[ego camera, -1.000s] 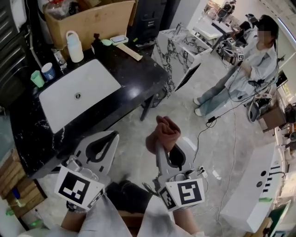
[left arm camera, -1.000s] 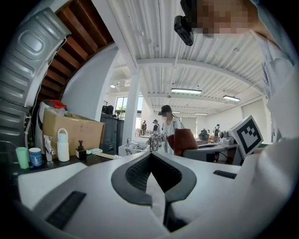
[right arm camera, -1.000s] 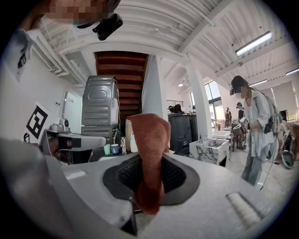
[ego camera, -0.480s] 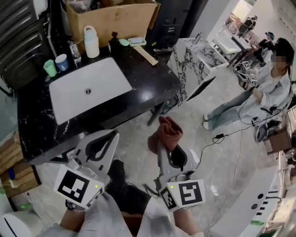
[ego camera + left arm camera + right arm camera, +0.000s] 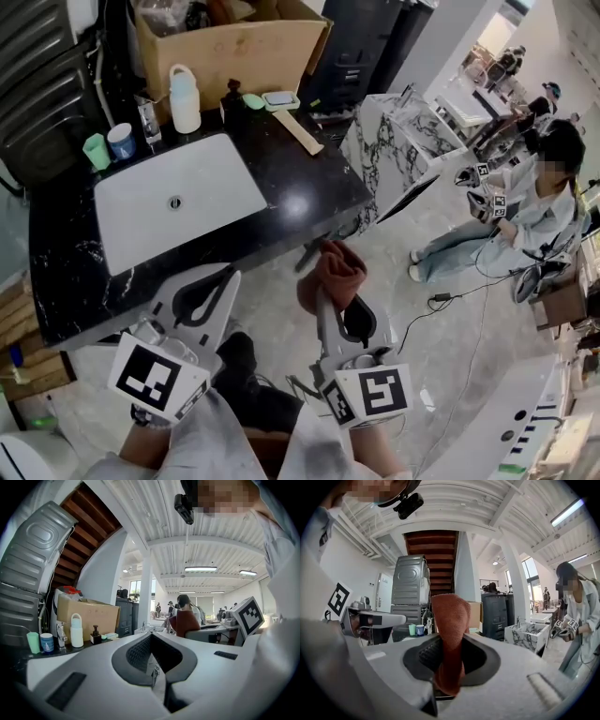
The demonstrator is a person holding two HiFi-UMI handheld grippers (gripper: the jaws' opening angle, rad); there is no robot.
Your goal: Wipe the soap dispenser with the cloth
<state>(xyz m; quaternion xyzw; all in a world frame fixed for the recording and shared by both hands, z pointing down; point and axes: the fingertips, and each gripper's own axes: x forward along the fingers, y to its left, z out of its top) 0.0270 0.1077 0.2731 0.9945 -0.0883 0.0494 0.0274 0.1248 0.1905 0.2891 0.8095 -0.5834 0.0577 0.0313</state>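
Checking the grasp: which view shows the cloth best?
Right gripper view: the cloth fills centre frame, pinched in the jaws of the right gripper. Head view shows it bunched above that gripper; left gripper view shows a small, distant piece.

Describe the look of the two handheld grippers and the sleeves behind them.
Both the left gripper and right gripper are light grey plastic with dark ribbed pads inside the jaws. Each carries a white cube printed with black square markers. The person's sleeves are pale grey.
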